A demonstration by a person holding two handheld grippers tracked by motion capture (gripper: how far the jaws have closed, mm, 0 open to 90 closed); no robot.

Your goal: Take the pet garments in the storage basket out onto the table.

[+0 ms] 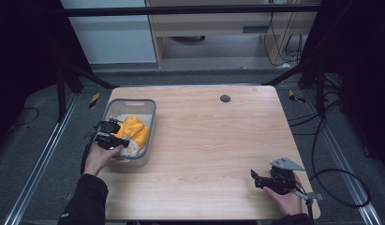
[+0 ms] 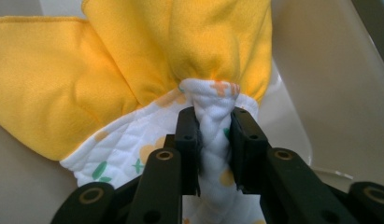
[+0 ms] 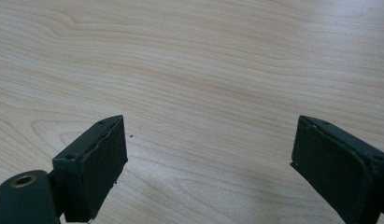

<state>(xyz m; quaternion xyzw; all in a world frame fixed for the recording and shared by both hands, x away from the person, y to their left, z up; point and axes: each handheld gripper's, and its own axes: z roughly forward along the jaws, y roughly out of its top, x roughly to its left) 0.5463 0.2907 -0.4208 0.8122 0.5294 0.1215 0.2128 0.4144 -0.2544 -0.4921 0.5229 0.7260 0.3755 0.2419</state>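
Note:
A yellow cloth [image 1: 134,130] with a white quilted, flower-printed lining [image 2: 129,140] lies bunched in a grey plastic bin [image 1: 148,108] at the table's left. My left gripper [image 1: 119,139] reaches into the bin from its near left side and is shut on a fold of the white lining [image 2: 214,135], pinched between both jaws. The yellow side [image 2: 133,56] bulges above the jaws. My right gripper [image 1: 254,178] rests low over the table's near right corner, open, with bare wood between its fingers [image 3: 94,163].
The light wooden table [image 1: 213,140] stretches between the two hands. A small dark round cap [image 1: 225,98] sits in the tabletop near the far edge. Cables [image 1: 340,178] trail on the floor to the right. The bin's pale wall [image 2: 330,93] rises right of the cloth.

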